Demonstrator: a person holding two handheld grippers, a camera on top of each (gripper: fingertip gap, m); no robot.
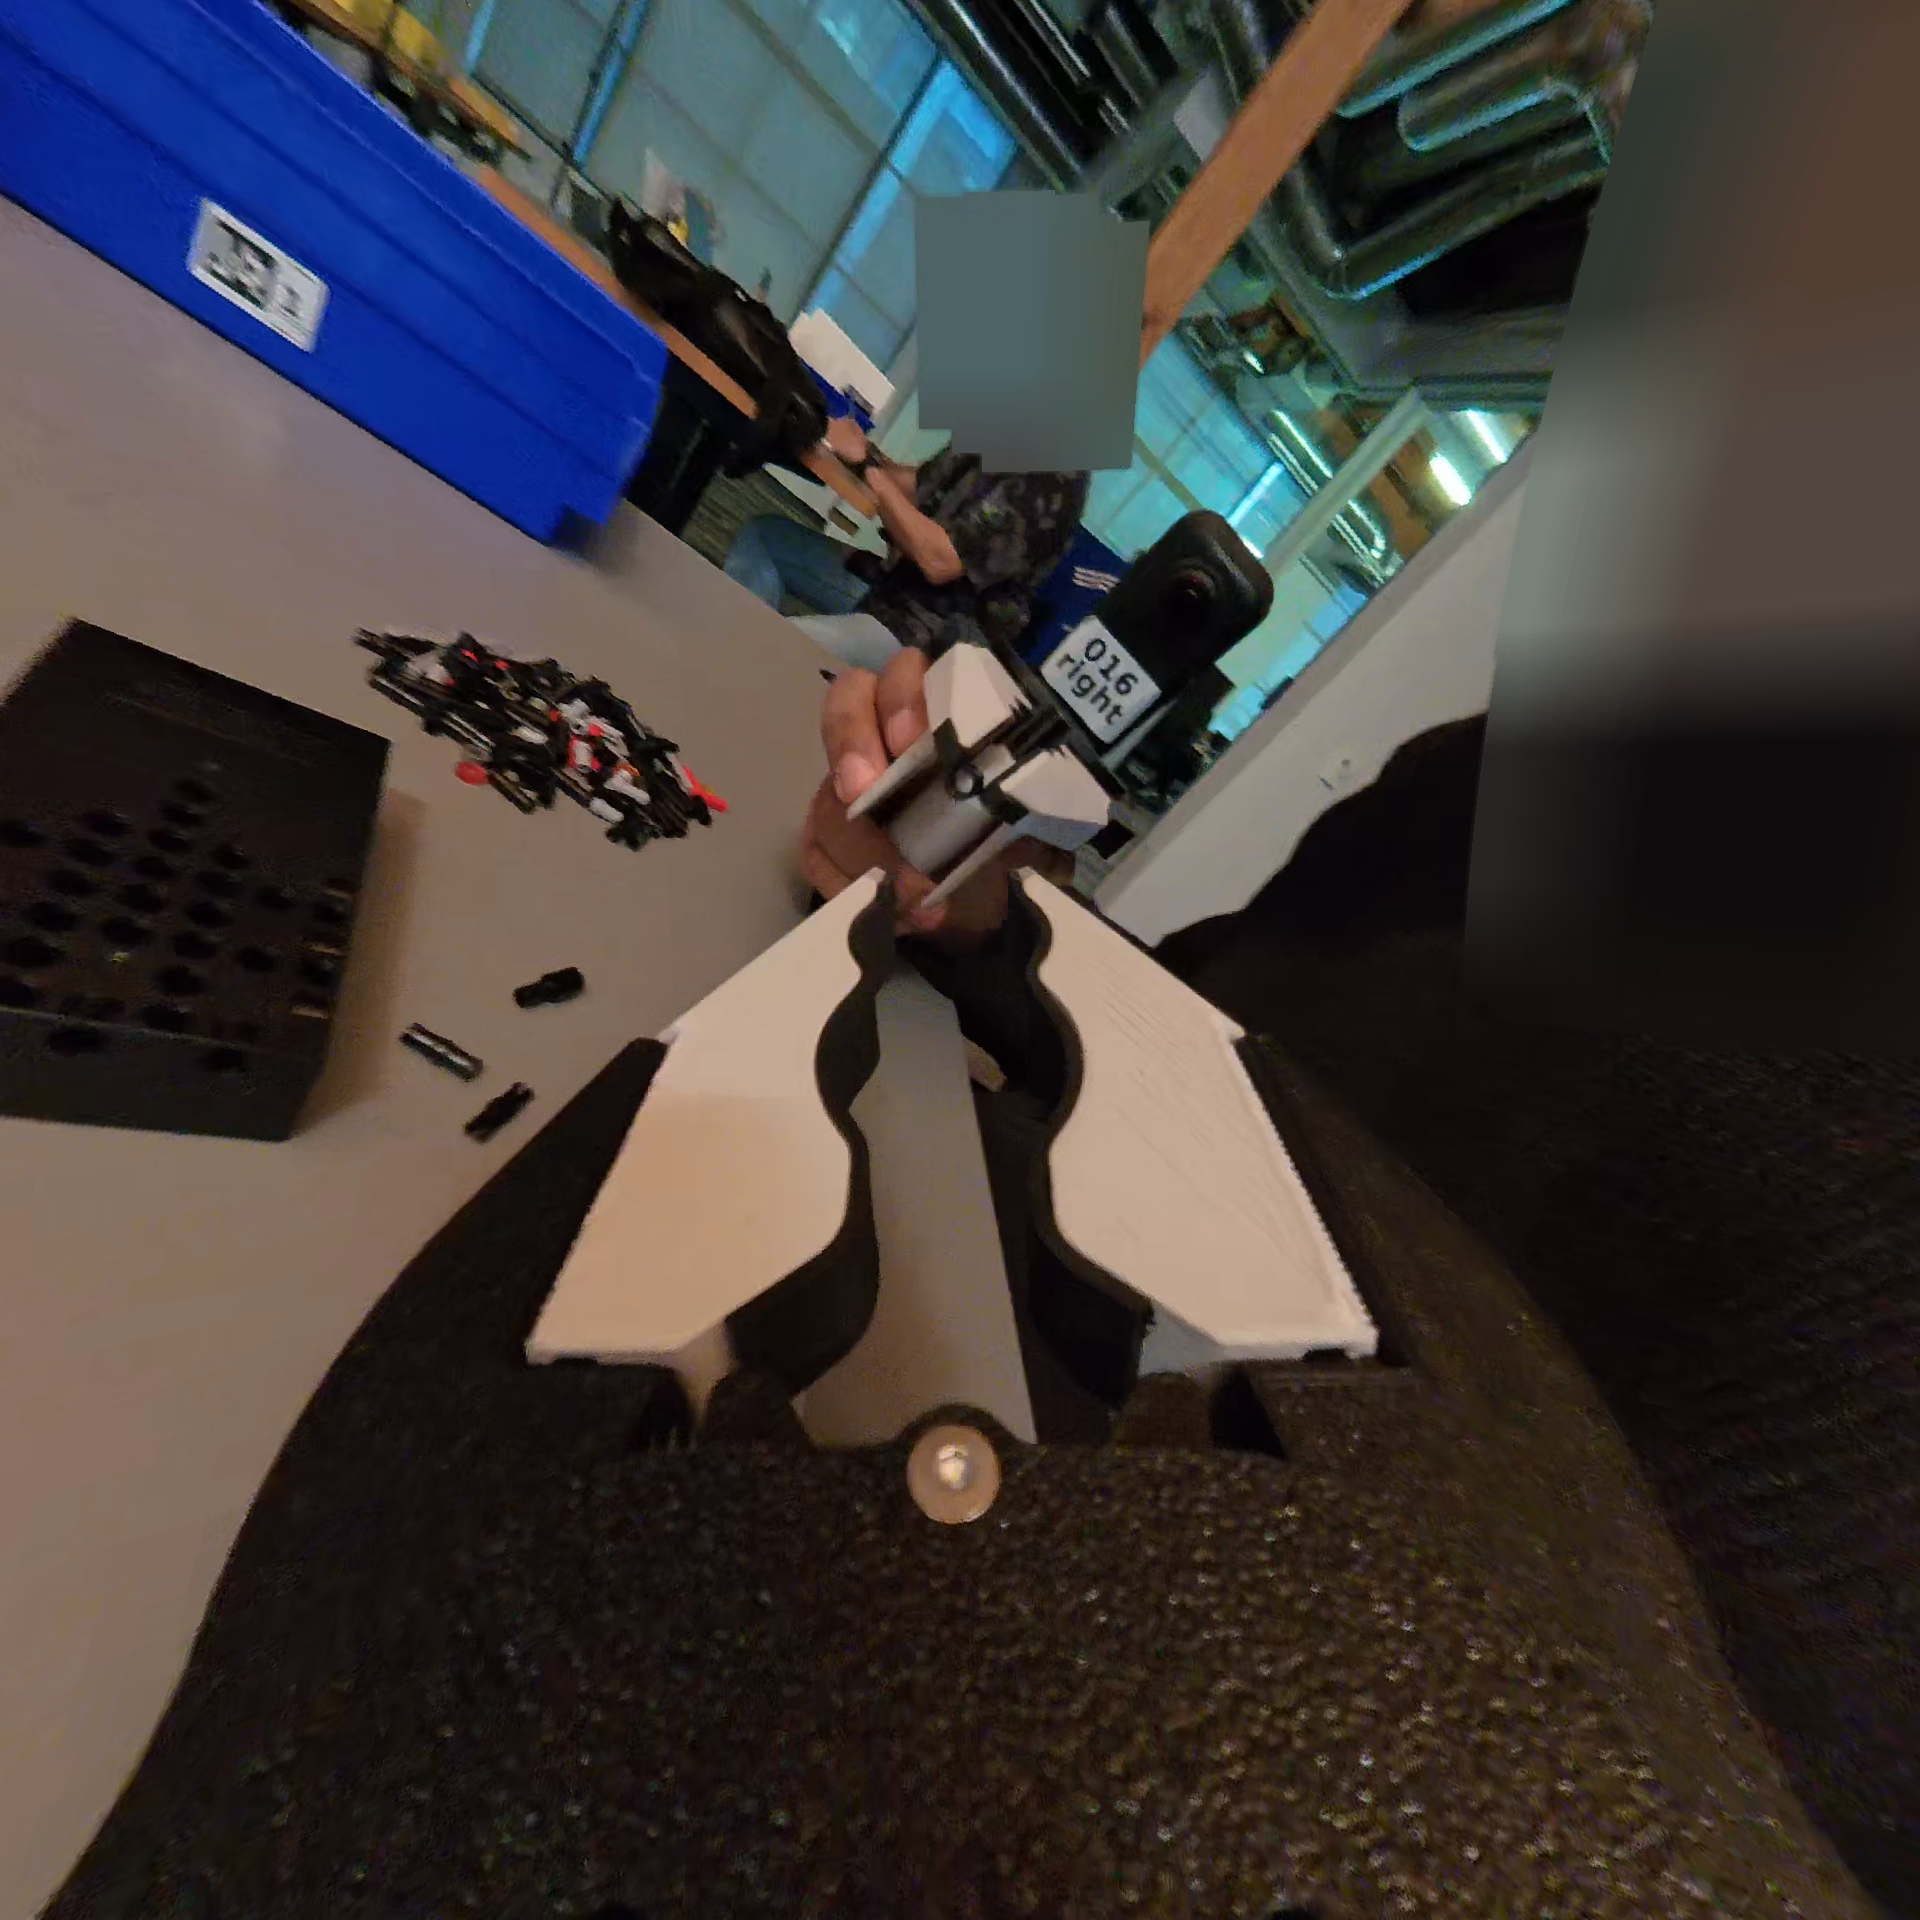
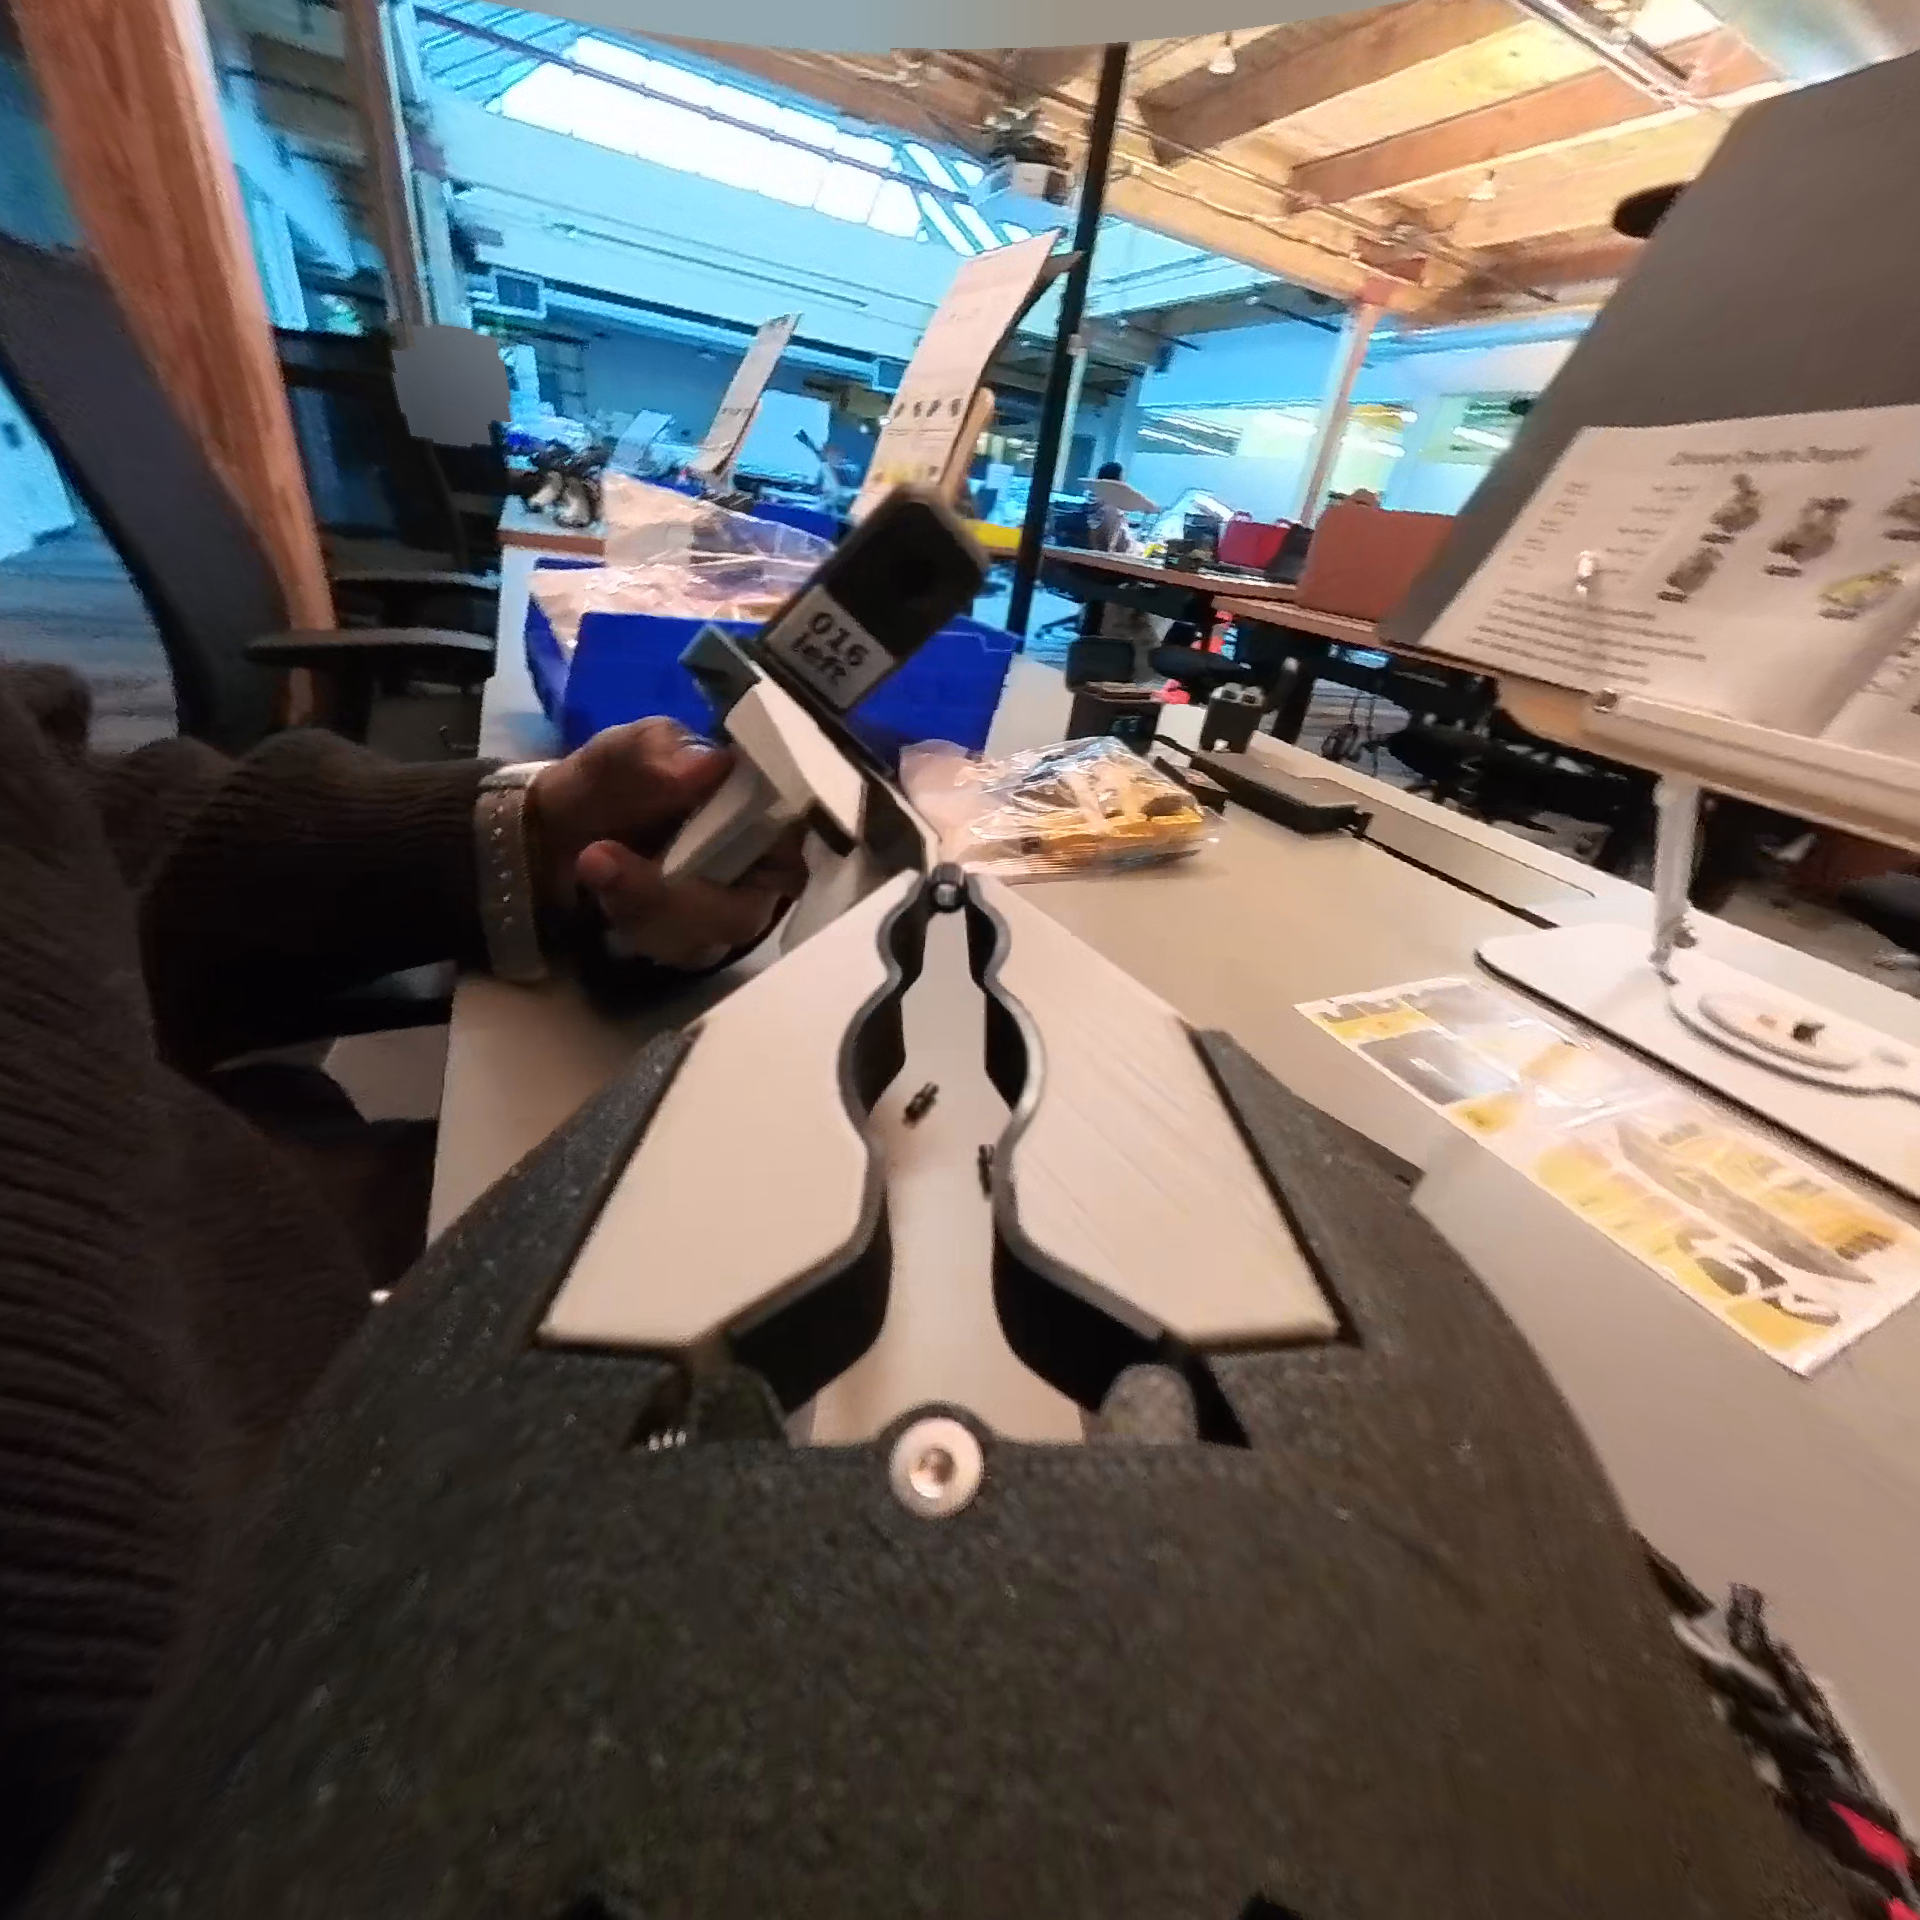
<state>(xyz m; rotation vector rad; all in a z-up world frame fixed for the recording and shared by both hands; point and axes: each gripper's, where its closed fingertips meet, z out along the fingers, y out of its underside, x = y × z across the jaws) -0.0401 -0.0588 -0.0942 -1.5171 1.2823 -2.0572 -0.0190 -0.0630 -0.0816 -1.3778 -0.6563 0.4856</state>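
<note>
My right gripper (image 2: 945, 896) is shut on a small black pin (image 2: 945, 889) pinched at its very tips, above the grey table (image 2: 1195, 935). My left gripper (image 1: 954, 891) is open and holds nothing. The two grippers point at each other with their tips almost meeting, and the left gripper (image 2: 906, 831) comes in from the upper left in the right wrist view. The right gripper's white body (image 1: 987, 769) is held in a hand just beyond the left tips. A pile of small black, red and grey pins (image 1: 540, 727) lies on the table.
A black block with many holes (image 1: 156, 883) stands at the left, with three loose black pins (image 1: 442, 1049) beside it. A blue bin (image 1: 312, 260) sits behind. To the right are a bag of yellow parts (image 2: 1081, 810), a printed sheet (image 2: 1610, 1164) and a document stand (image 2: 1714, 1018). Left and right tips are no more than a few centimetres apart.
</note>
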